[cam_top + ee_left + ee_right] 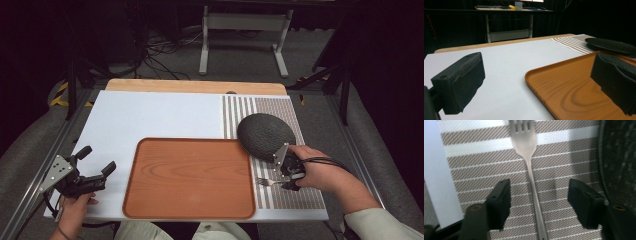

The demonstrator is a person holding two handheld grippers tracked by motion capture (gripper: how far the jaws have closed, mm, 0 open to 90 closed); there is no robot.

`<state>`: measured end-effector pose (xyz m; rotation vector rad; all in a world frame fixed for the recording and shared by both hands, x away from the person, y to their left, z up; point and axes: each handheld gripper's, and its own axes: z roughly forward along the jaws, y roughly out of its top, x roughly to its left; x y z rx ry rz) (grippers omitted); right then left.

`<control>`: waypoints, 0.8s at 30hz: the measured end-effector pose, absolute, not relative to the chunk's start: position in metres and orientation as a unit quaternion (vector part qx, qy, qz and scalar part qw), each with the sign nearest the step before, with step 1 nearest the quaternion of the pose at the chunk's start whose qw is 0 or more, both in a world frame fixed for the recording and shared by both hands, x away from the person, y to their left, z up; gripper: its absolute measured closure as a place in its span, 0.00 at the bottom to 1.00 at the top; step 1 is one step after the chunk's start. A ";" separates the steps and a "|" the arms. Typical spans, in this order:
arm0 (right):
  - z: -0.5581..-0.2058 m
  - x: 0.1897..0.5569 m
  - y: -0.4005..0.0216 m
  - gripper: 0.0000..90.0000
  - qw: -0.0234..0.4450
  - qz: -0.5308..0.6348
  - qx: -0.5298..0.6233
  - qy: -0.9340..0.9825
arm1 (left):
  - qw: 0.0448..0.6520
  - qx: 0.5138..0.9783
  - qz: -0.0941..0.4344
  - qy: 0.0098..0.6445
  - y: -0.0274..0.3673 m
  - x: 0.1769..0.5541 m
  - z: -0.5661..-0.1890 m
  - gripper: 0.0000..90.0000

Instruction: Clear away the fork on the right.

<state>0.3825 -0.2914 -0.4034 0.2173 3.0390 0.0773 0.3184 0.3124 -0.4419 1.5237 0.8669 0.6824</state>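
Right claw (537, 205) wide, jaws either side of a fork (530, 167) on the striped mat (574, 157); left claw (536, 82) wide, empty.

Lab-like room, dark curtains, floor cables (160, 50), metal-framed table (150, 115)

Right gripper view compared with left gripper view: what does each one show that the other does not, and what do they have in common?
Only the right gripper view shows the fork, lying on the striped placemat between the open jaws of the right hand-held gripper. Only the left gripper view shows the wooden tray, the open left hand-held gripper and a desk in the dark background. Both show the placemat, the dark round plate and the white table surface.
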 end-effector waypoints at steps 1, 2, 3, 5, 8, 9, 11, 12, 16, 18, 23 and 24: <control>-0.404 0.382 -0.291 0.49 0.042 0.014 0.070 0.997 | 0.589 0.654 0.293 0.373 0.312 0.318 -0.442 0.00; -0.404 0.383 -0.291 0.53 0.037 0.003 0.062 0.997 | 0.589 0.654 0.293 0.372 0.312 0.318 -0.442 0.00; -0.405 0.383 -0.290 0.56 0.037 -0.003 0.056 0.998 | 0.590 0.654 0.293 0.372 0.312 0.319 -0.442 0.00; -0.406 0.384 -0.290 0.60 0.034 -0.011 0.046 0.998 | 0.589 0.655 0.292 0.372 0.312 0.319 -0.442 0.00; -0.407 0.386 -0.289 0.68 0.027 -0.023 0.036 0.999 | 0.590 0.655 0.292 0.372 0.312 0.318 -0.442 0.00; -0.408 0.387 -0.288 0.72 0.023 -0.025 0.032 0.999 | 0.589 0.655 0.293 0.372 0.312 0.318 -0.442 0.00; -0.408 0.387 -0.287 0.76 0.018 -0.031 0.029 0.999 | 0.590 0.654 0.292 0.372 0.312 0.319 -0.442 0.00; -0.409 0.388 -0.287 0.78 0.016 -0.034 0.028 0.999 | 0.590 0.654 0.292 0.372 0.312 0.319 -0.442 0.00; -0.411 0.390 -0.287 0.84 0.014 -0.040 0.025 0.999 | 0.590 0.655 0.291 0.372 0.312 0.319 -0.442 0.00; -0.413 0.390 -0.286 0.90 0.008 -0.044 0.024 0.999 | 0.590 0.654 0.292 0.372 0.312 0.319 -0.442 0.00; -0.413 0.391 -0.285 0.92 0.009 -0.049 0.019 0.999 | 0.590 0.655 0.291 0.372 0.312 0.319 -0.442 0.00; -0.414 0.391 -0.285 0.92 0.006 -0.047 0.018 0.999 | 0.590 0.655 0.291 0.372 0.312 0.319 -0.442 0.00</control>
